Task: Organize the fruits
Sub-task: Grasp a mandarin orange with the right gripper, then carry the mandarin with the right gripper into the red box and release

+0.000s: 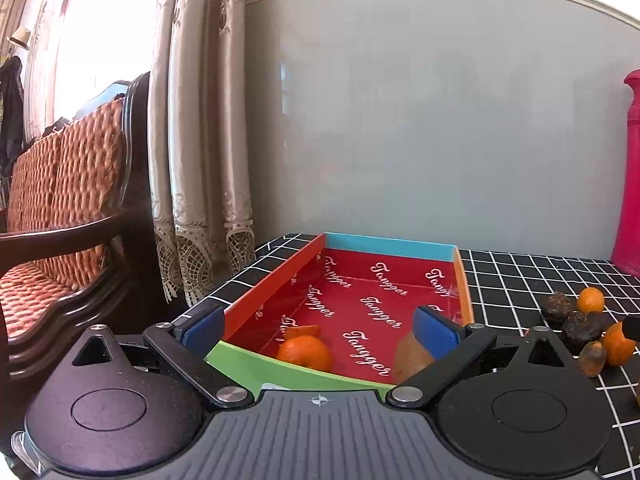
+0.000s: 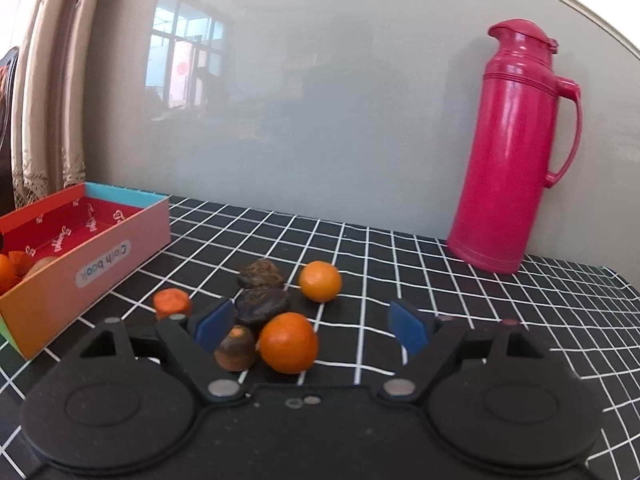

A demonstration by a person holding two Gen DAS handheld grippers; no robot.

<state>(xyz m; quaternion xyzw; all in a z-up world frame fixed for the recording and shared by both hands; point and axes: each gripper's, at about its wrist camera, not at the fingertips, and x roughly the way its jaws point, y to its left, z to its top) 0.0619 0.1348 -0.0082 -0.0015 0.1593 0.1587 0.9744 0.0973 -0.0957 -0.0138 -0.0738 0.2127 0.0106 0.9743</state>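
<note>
A colourful open box (image 1: 272,292) with a red printed floor sits at the table's left; it also shows in the right wrist view (image 2: 120,248). In it lie an orange fruit (image 1: 305,352), an orange chunk (image 1: 303,331) and a tan piece (image 1: 410,354). My left gripper (image 1: 320,326) is open and empty over the box's near end. My right gripper (image 2: 312,326) is open around a near orange (image 2: 289,342), not touching it. Beside it lie a brown piece (image 2: 235,347), two dark fruits (image 2: 262,306) (image 2: 261,273), a far orange (image 2: 320,281) and a carrot-like chunk (image 2: 173,303).
A tall pink thermos (image 2: 516,152) stands at the back right against the grey wall. The table has a black cloth with a white grid (image 2: 400,264). A wooden chair with woven cushion (image 1: 64,216) and curtains (image 1: 200,160) stand left of the table.
</note>
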